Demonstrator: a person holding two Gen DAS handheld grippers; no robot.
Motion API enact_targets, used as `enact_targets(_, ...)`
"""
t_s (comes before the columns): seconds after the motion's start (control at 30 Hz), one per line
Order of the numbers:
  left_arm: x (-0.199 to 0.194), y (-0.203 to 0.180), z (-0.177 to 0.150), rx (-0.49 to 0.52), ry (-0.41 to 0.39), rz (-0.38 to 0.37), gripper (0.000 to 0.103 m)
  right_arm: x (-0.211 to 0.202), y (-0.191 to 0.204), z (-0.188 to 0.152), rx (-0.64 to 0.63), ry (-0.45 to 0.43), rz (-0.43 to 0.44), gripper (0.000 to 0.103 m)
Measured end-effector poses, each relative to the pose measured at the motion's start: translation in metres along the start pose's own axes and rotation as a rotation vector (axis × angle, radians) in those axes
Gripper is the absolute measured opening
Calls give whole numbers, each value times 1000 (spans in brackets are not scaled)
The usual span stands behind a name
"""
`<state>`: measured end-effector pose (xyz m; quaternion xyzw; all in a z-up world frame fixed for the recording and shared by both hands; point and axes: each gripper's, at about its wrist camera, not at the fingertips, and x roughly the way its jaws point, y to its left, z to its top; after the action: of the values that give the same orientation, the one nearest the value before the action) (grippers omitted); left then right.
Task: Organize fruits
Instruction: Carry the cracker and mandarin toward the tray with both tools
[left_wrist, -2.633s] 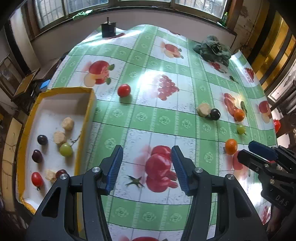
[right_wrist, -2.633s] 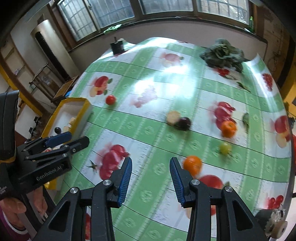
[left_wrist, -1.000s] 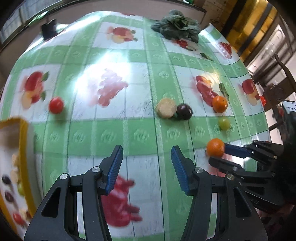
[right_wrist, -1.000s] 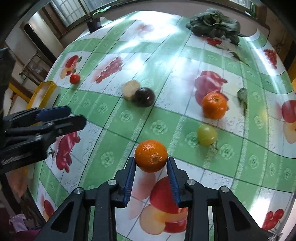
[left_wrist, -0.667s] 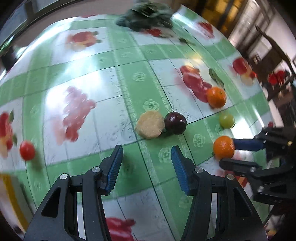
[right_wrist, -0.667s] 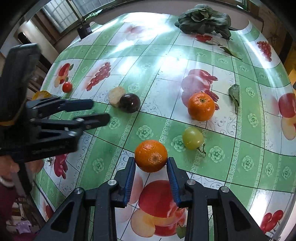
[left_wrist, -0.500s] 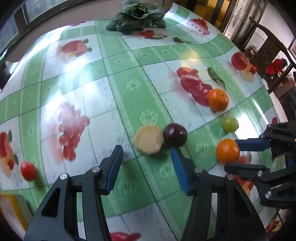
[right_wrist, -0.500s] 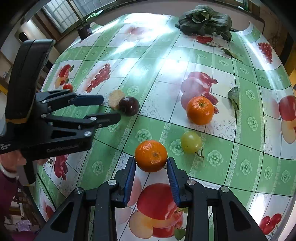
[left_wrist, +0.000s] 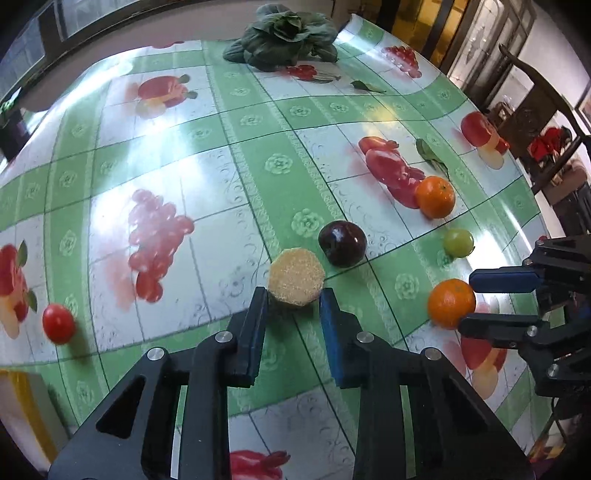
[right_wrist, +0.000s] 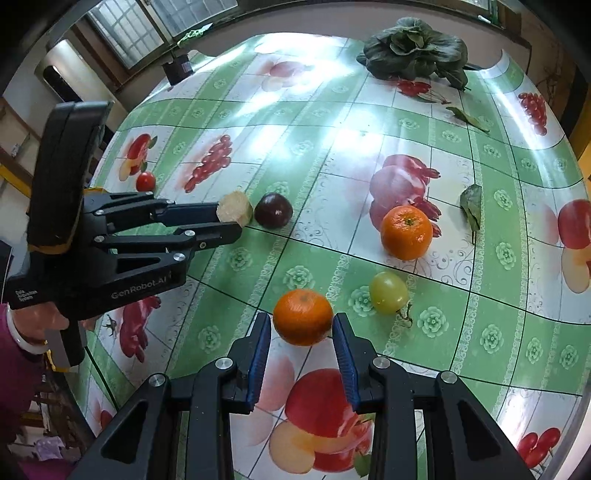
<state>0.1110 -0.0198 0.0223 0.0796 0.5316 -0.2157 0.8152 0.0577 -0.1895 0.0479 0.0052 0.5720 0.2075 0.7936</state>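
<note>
My right gripper (right_wrist: 301, 330) is shut on an orange (right_wrist: 303, 316) and holds it over the table; the orange also shows in the left wrist view (left_wrist: 451, 303). My left gripper (left_wrist: 291, 308) has its fingers on either side of a tan peeled fruit piece (left_wrist: 296, 277), closing around it; from the right wrist view the piece (right_wrist: 235, 208) sits at that gripper's tips (right_wrist: 225, 221). A dark plum (left_wrist: 342, 243) lies just right of the piece. A second orange (right_wrist: 406, 227) and a green grape (right_wrist: 388, 292) lie further right. A small red tomato (left_wrist: 58, 323) lies at the left.
A yellow-rimmed white tray (left_wrist: 22, 410) shows at the lower left corner. A bunch of leafy greens (left_wrist: 282, 35) lies at the far end of the green fruit-print tablecloth (left_wrist: 229, 122). A loose leaf (right_wrist: 471, 206) lies near the second orange. A chair (left_wrist: 535, 110) stands beyond the right edge.
My left gripper moved forward and right from the tray area to the tan fruit piece and narrowed around it. My right gripper closed on the orange and has kept hold of it.
</note>
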Motion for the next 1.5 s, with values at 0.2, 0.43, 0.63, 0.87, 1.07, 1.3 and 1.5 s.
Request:
enact_targets(0.2,-27,-5,-19,-52,-33,-10,27,-11,10,-6,-14,-19,4,33)
enact_targets(0.43,-42,-9,-49,-114,-25,-5,27,-1,16,-12,-15,-10,-15,36)
enact_targets(0.63,-52,-8,-64,-181,-24,-11,27,16,18,-7,-42,-6,-43,38)
enact_targets(0.87,-72,-5,-77,-245,-54,16,27,15,10,-5,5,19,-1,35)
enact_targets(1.07,-89,5,-85,-304,-78,81,27,-9,40,-7,-40,-24,25,35)
enact_targets(1.3,-114,25,-104,-386,-94,161,27,-21,91,-5,-111,-63,51,35)
enact_targets(1.5,-134,46,-127,-438,-105,206,27,-18,130,-2,-167,-68,68,35)
